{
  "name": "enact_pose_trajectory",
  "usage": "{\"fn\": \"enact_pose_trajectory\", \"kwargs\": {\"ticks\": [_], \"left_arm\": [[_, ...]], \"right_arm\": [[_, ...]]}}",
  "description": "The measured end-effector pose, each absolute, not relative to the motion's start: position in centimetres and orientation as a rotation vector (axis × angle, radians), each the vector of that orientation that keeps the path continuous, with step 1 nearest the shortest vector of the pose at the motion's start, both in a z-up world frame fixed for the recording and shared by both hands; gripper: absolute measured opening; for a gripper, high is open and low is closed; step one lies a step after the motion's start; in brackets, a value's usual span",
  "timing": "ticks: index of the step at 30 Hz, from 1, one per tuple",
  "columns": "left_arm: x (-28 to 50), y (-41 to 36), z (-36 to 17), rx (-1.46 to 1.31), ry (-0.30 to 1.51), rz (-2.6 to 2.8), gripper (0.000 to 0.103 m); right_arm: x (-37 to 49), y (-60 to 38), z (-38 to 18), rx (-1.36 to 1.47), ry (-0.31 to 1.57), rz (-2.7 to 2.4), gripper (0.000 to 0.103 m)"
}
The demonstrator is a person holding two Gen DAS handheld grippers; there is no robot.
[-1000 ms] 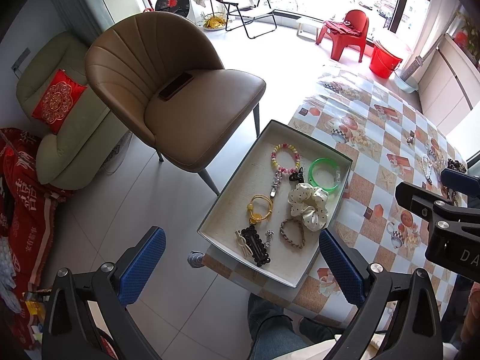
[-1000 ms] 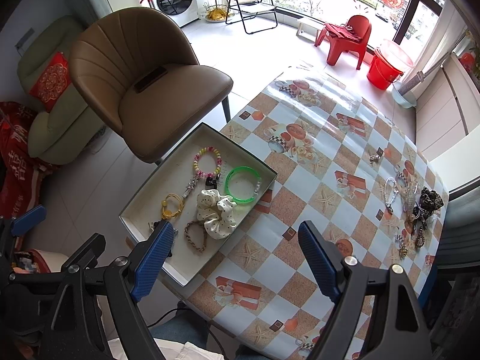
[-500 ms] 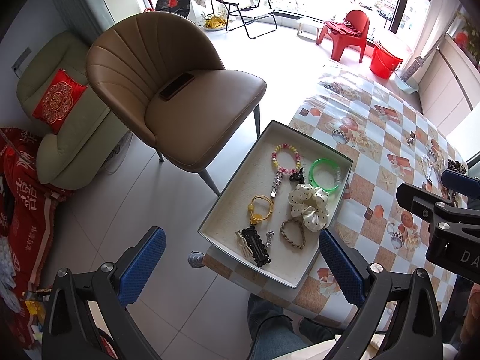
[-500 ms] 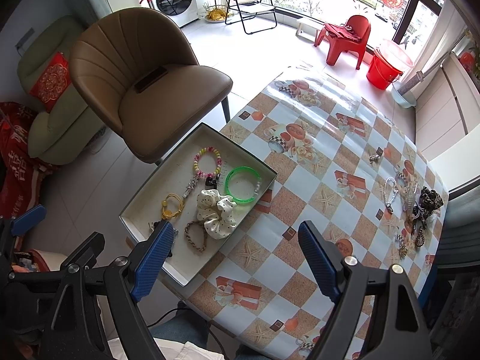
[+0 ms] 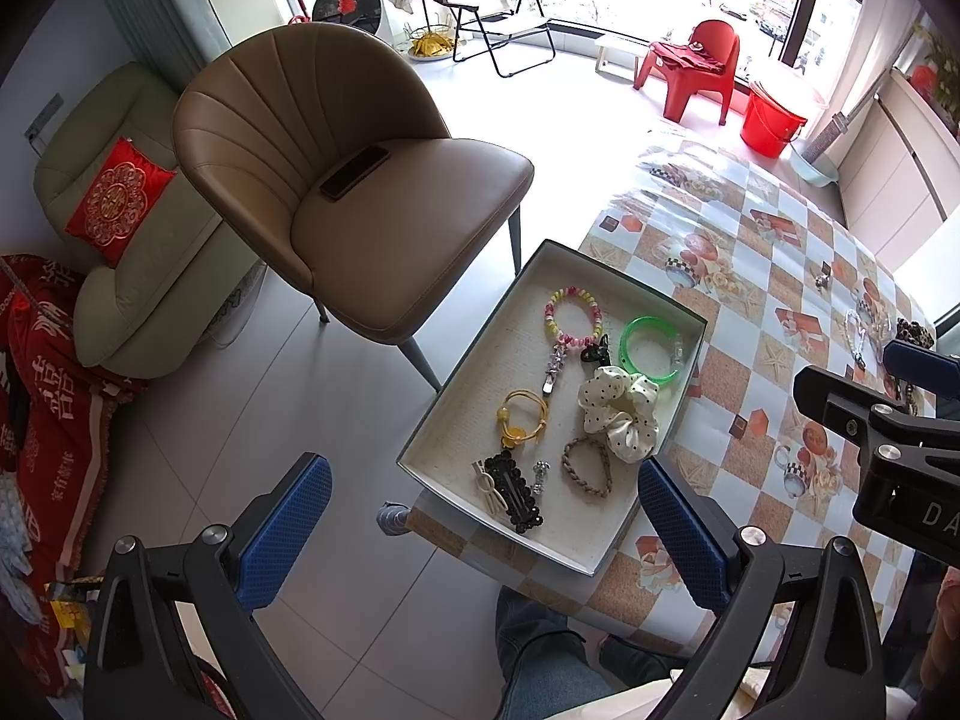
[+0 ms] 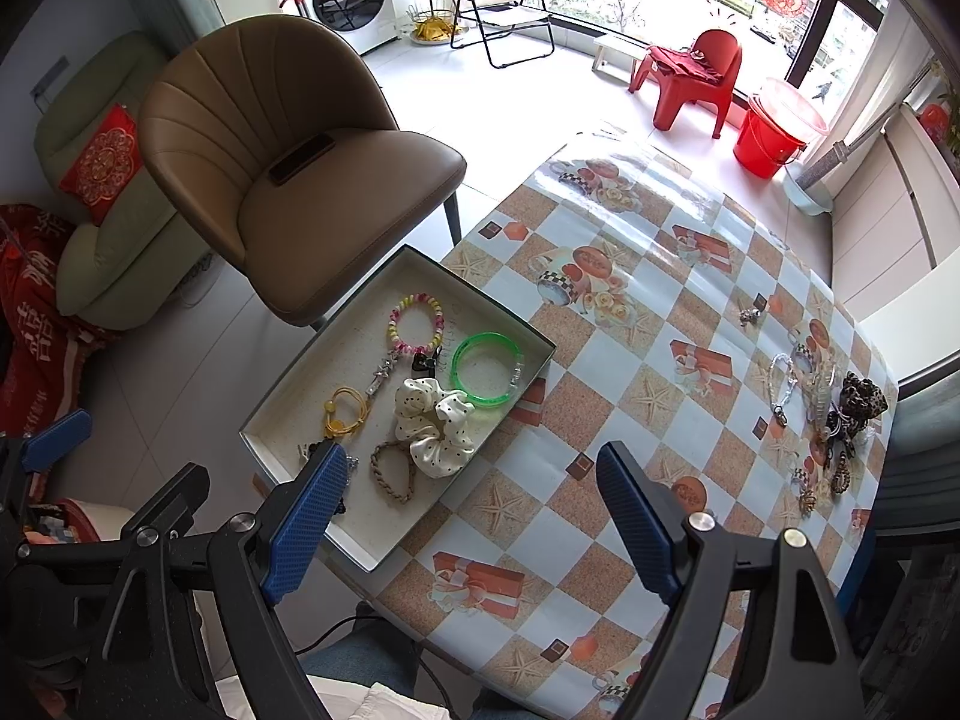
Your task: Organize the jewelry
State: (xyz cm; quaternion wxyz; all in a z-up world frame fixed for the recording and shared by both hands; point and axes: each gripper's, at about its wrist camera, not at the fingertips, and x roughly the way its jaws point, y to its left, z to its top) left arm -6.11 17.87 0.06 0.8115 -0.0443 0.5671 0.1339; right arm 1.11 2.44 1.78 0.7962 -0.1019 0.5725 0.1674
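Observation:
A shallow grey box (image 5: 456, 384) (image 6: 282, 396) sits at the table's near left corner. It holds a beaded bracelet (image 5: 573, 312) (image 6: 415, 324), a green bangle (image 5: 651, 351) (image 6: 487, 375), a white polka-dot scrunchie (image 5: 621, 411) (image 6: 432, 420), a yellow hair tie (image 5: 523, 417) (image 6: 345, 411), a braided band (image 5: 587, 468) (image 6: 393, 471) and a black clip (image 5: 513, 489). More jewelry (image 6: 822, 414) lies loose at the table's right side. My left gripper (image 5: 480, 531) is open and empty, held high before the box. My right gripper (image 6: 468, 525) is open and empty above the table's near edge.
A checked oilcloth covers the table (image 6: 648, 324). A brown chair (image 5: 360, 180) with a phone (image 5: 354, 172) on its seat stands left of the table. A green armchair (image 5: 114, 240), a red plastic chair (image 6: 690, 78) and a red bucket (image 6: 780, 126) stand farther off.

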Motion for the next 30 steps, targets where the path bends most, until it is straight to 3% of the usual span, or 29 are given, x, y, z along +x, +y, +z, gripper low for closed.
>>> {"fn": "enact_pose_trajectory", "kwargs": {"ticks": [30], "left_arm": [[-6.16,18.01,-0.19,-0.097,1.211,0.293,0.103]], "right_arm": [[0.82,2.7,1.64,-0.217,1.233,0.359,0.087]]}}
